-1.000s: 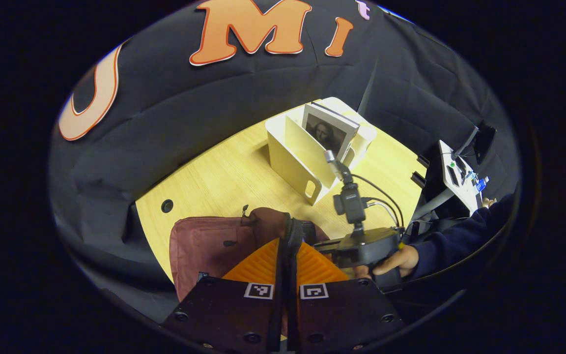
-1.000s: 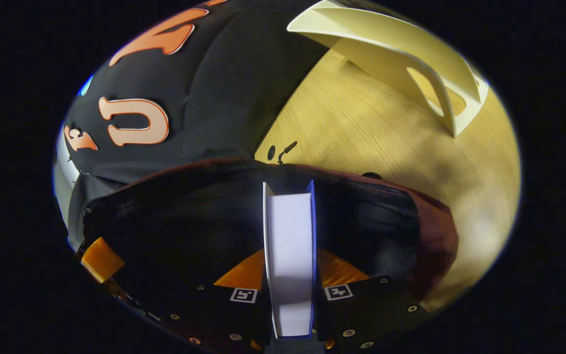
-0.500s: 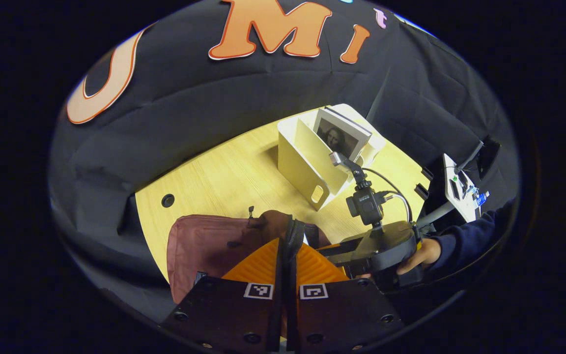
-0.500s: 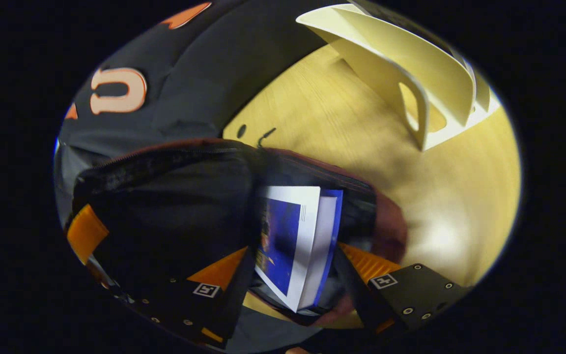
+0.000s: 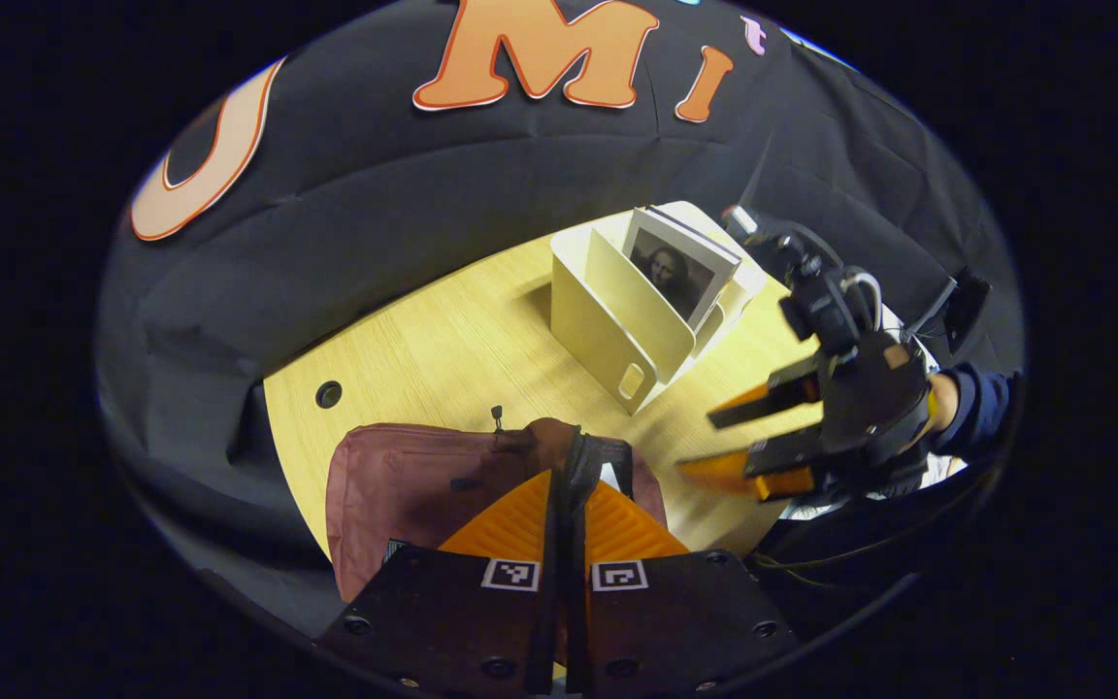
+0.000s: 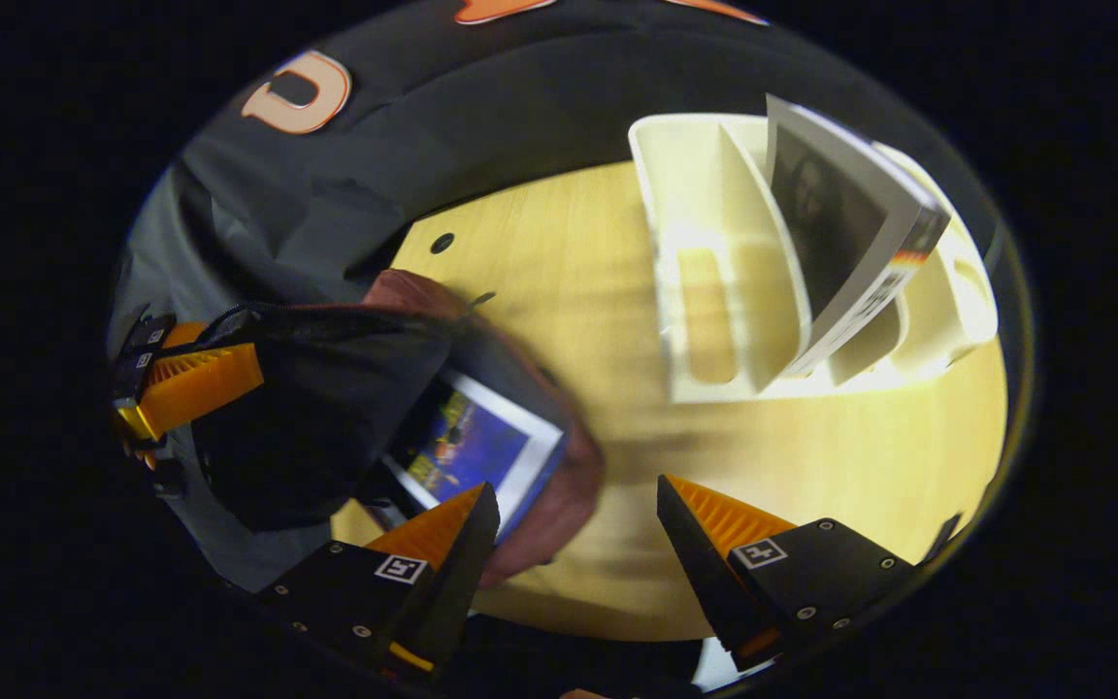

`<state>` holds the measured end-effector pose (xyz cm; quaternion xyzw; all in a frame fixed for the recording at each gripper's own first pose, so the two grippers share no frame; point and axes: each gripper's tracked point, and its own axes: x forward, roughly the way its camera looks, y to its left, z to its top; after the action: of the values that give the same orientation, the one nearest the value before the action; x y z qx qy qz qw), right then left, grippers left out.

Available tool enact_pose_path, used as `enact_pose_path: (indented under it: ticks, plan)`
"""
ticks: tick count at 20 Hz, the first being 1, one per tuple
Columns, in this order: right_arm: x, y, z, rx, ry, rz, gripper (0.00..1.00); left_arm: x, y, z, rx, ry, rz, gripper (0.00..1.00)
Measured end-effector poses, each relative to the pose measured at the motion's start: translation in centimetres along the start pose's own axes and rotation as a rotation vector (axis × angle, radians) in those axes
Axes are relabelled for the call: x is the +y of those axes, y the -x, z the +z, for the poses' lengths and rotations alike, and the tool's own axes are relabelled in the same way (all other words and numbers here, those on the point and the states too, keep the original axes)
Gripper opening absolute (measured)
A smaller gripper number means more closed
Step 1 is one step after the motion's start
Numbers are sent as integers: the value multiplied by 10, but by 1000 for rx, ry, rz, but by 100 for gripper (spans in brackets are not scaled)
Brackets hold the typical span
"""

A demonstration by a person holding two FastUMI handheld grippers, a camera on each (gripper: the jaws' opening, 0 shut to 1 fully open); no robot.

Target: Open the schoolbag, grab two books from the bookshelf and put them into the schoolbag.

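My left tool [image 5: 567, 485] is pinched on the black flap [image 5: 579, 456] of the one maroon schoolbag [image 5: 404, 485] on the counter [image 5: 443, 340]. My right tool [image 6: 574, 515] is spread and holds nothing. I count two books: one blue book [image 6: 467, 447] inside the bag's mouth, one portrait-cover book [image 6: 836, 228] upright in the cream bookshelf [image 6: 705, 291].

Wooden table [image 5: 443, 330]: schoolbag [image 5: 404, 485], bookshelf [image 5: 617, 320].
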<state>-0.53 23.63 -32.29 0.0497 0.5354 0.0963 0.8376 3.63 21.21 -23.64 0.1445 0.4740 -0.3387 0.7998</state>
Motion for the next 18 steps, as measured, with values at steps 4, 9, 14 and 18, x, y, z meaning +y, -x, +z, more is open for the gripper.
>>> enact_pose_path:
  ticks: [4, 9, 14, 18]
  plan:
    - [-45, 45, 31, -1, 18, -86, 98, 0, -8, -3, -3, 21, -9, 6]
    - [-81, 92, 71, 1, 75, -167, 98, 1, -16, -8, -5, 60, -13, 6]
    - [-100, 119, 126, 13, 97, -166, 98, 1, -22, -14, 3, 112, -10, 6]
    - [-119, 100, 153, 61, 81, -166, 98, 3, -26, -17, 13, 157, 10, 6]
